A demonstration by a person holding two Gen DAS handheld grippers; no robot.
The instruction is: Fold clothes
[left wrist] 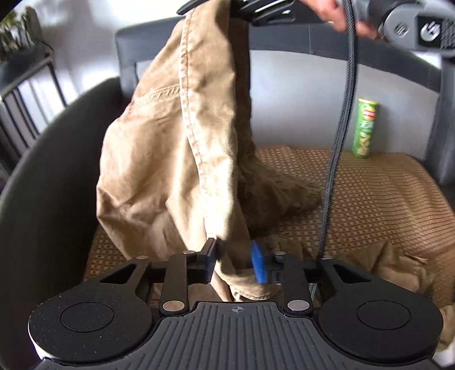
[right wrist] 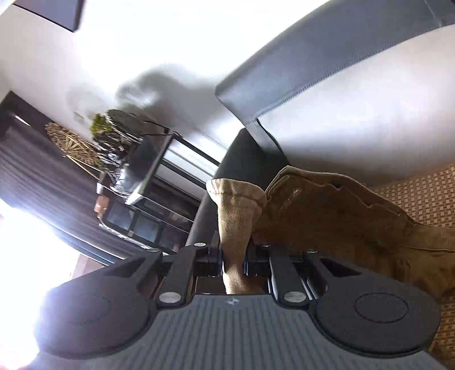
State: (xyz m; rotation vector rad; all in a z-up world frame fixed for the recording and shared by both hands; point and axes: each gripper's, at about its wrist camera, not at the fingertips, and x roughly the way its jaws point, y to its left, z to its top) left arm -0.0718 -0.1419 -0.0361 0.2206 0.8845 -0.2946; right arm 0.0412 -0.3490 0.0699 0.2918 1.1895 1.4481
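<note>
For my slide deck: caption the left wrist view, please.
Right gripper lifts tan trousers while left gripper brackets their hem.

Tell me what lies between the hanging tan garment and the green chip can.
In the left wrist view, a black braided cable hangs between the tan garment and green chip can, over bare woven mat.

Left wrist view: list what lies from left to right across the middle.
Dark sofa arm → hanging tan trousers → black cable → green chip can.
</note>
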